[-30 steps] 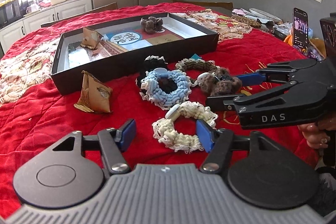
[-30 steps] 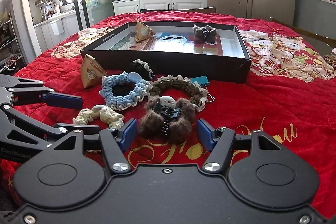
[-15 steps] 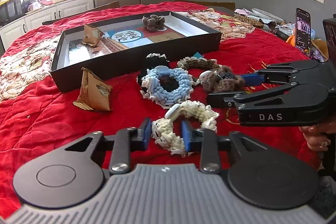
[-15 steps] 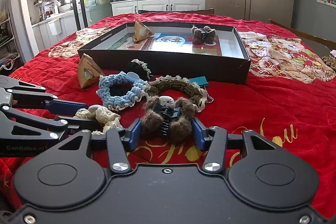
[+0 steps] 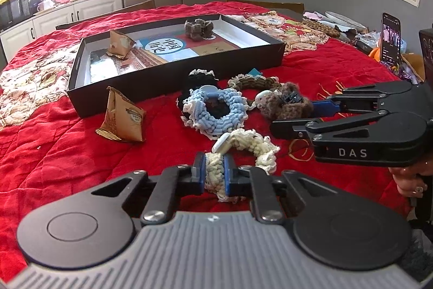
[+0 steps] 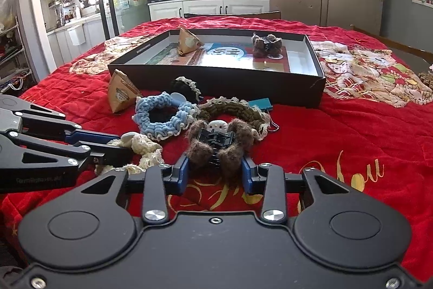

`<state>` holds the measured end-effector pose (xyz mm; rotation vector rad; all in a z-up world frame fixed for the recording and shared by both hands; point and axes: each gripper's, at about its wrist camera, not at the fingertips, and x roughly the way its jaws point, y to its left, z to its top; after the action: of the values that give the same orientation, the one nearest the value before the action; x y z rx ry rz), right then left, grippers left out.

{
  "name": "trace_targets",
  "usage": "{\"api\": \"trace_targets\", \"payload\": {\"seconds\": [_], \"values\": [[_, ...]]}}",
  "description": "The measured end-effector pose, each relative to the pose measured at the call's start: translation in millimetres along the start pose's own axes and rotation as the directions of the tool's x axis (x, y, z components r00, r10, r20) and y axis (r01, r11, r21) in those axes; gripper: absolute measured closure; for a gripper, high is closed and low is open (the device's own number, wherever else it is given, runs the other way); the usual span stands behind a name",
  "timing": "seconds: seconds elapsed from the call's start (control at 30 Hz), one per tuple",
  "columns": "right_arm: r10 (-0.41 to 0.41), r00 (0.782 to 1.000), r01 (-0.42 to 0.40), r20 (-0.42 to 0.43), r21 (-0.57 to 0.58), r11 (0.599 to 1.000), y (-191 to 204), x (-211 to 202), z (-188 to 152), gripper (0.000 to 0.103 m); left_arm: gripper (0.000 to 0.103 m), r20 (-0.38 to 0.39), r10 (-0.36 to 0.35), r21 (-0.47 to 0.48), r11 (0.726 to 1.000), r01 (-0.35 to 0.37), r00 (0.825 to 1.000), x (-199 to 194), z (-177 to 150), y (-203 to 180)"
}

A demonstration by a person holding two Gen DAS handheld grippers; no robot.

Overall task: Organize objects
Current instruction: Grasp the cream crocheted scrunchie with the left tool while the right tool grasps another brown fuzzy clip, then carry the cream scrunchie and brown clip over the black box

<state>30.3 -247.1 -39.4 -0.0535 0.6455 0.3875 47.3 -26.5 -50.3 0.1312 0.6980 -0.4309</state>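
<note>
My left gripper (image 5: 213, 172) is shut on the near side of a cream crochet scrunchie (image 5: 249, 145) lying on the red cloth. My right gripper (image 6: 215, 174) has a brown furry hair claw (image 6: 216, 142) between its jaws. They are closing, and both blue pads touch the fur. Behind these lie a blue scrunchie (image 5: 216, 110), an olive scrunchie (image 6: 232, 110), a black scrunchie (image 5: 201, 76) and a brown pyramid packet (image 5: 121, 118). The black box (image 5: 176, 72) at the back holds another packet (image 5: 119, 44) and another furry claw (image 5: 197, 29).
A teal binder clip (image 6: 259, 103) lies in front of the box. A phone (image 5: 390, 39) stands upright at the right edge among clutter. A person's hand (image 5: 408, 180) holds the right gripper's handle. Patterned cloths (image 6: 365, 75) lie on the red cover beside the box.
Both grippers have closed in place. The left pads came together on the cream scrunchie. The right pads narrowed onto the brown furry claw. Nothing else has moved.
</note>
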Motion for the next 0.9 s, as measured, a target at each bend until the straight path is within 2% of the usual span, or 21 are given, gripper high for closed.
{"api": "trace_targets", "payload": {"seconds": [0.27, 0.9], "values": [[0.042, 0.999, -0.042, 0.018, 0.014, 0.999, -0.7, -10.6, 2.6, 0.067, 0.089, 0.009, 0.001, -0.003, 1.0, -0.001, 1.0, -5.5, 3.0, 1.0], [0.038, 0.994, -0.035, 0.102, -0.035, 0.999, 3.9, -27.2, 24.9, 0.067, 0.089, 0.084, 0.033, -0.001, 0.999, -0.033, 0.996, -26.6, 22.7, 5.0]]}}
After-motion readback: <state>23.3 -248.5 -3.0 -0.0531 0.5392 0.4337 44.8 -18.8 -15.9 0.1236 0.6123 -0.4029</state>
